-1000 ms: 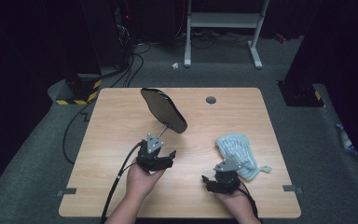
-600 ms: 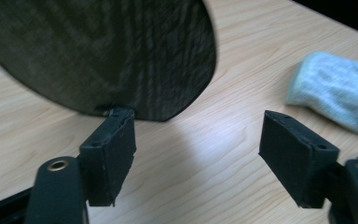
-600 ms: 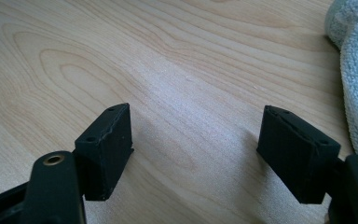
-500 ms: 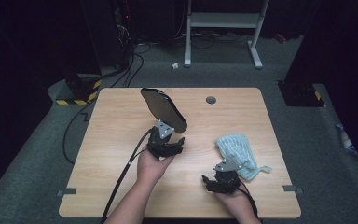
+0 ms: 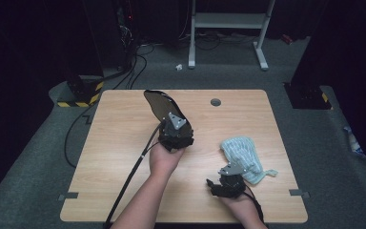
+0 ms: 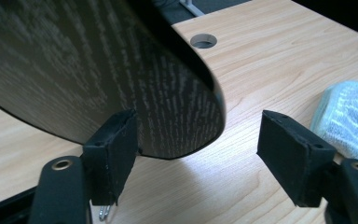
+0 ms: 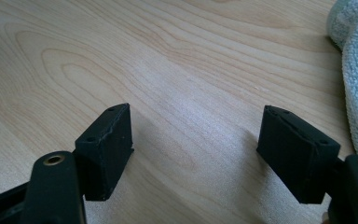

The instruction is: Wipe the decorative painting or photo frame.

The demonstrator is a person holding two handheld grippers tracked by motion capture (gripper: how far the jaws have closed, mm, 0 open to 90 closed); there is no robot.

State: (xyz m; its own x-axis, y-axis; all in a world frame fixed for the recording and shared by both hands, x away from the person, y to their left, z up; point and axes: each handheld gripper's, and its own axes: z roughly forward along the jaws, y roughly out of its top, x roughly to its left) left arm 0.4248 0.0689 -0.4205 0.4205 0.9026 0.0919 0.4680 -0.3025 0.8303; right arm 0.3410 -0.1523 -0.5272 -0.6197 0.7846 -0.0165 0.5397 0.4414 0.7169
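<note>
Two claws wide – left claw (image 6: 198, 140) at dark board (image 6: 98, 70), right claw (image 7: 193, 149) idle.

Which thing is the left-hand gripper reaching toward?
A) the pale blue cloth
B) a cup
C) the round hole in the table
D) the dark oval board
D: in the left gripper view the open left gripper has the near end of the dark oval board between its jaws, while the pale blue cloth lies off to one side.

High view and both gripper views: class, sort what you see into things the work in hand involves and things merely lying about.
In use:
- dark, curved wood-grain panel
- left claw, open around the panel's near end

Lying about:
- pale green towelling cloth
- right claw, open above bare wooden table
- round hole in the table
</note>
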